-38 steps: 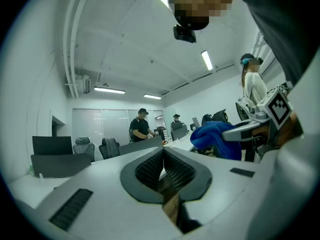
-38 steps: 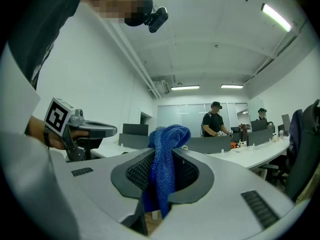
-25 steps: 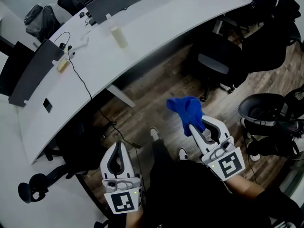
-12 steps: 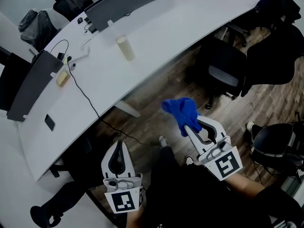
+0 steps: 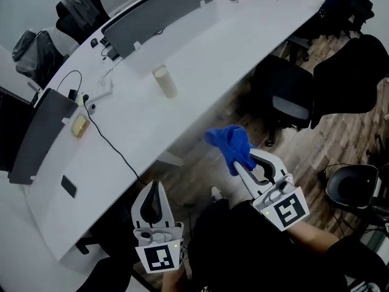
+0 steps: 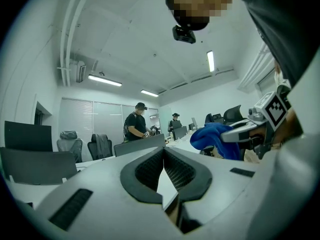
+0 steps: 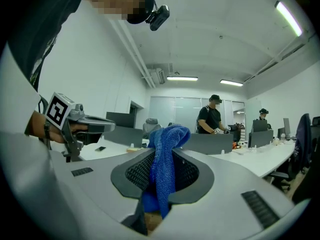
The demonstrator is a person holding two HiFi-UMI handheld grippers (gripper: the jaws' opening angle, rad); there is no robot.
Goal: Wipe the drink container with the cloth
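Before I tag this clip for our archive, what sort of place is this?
Most likely an open-plan office: a long curved white desk with grey divider screens, black swivel chairs on wood flooring, and people at further desks.

Open office, seemingly; long desk [image 5: 200, 47], swivel chairs [image 5: 290, 97]

No legible txt, labels, brands or nos. anywhere in view.
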